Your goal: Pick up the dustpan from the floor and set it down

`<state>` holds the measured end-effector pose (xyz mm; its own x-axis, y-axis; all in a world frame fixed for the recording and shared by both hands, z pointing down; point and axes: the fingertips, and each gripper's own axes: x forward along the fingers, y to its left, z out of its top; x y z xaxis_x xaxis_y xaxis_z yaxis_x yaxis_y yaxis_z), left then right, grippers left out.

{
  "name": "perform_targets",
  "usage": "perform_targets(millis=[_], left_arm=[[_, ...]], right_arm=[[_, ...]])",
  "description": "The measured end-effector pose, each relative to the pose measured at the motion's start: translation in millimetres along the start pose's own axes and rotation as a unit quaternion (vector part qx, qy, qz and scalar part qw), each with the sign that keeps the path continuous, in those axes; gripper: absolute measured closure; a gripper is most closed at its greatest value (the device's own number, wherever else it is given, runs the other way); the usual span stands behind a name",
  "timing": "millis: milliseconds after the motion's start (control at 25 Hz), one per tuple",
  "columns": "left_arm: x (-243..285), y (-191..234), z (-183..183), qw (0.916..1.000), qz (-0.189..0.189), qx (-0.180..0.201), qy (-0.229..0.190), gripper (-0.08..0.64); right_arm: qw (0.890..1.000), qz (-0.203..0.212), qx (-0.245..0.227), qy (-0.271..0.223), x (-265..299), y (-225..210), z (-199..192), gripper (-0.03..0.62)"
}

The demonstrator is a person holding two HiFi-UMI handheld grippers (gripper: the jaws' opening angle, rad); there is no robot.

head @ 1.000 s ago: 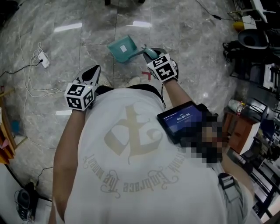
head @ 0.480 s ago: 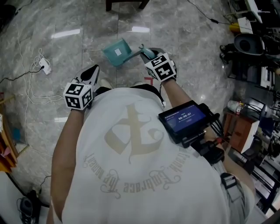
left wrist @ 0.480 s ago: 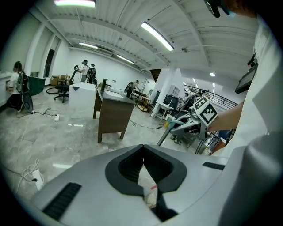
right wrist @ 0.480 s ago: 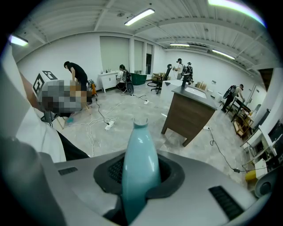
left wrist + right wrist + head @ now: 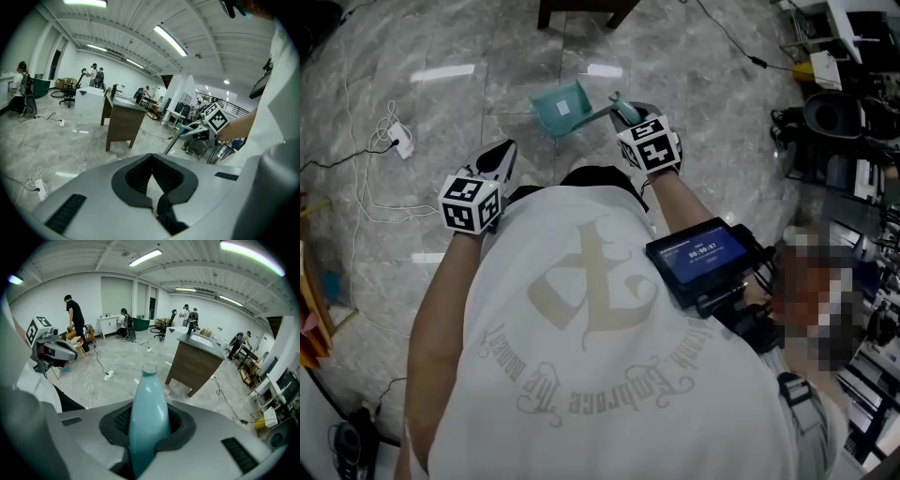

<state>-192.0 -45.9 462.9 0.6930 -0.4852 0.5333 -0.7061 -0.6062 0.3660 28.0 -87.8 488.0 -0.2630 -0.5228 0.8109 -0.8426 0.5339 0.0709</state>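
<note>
Teal dustpan [image 5: 561,107] hangs in front of the person, apparently clear of the floor [image 5: 441,112], with the right hand-held gripper [image 5: 625,114] clamped on its handle [image 5: 149,408]. Pickup looks done; setting it down remains. The left hand-held gripper [image 5: 495,161] is closed and empty.

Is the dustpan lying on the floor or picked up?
Picked up: the right tongs are shut on its teal handle, holding the dustpan above the floor.
</note>
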Motion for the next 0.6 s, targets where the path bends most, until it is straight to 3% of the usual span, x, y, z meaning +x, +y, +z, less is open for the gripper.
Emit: perform_targets(millis=[600], left_arm=[[-30.7, -10.8, -16.2, 0.9989, 0.046, -0.007, 0.0, 0.548]], right_arm=[[1.0, 0.01, -0.026, 0.008, 13.7, 4.5, -29.5, 0.508]])
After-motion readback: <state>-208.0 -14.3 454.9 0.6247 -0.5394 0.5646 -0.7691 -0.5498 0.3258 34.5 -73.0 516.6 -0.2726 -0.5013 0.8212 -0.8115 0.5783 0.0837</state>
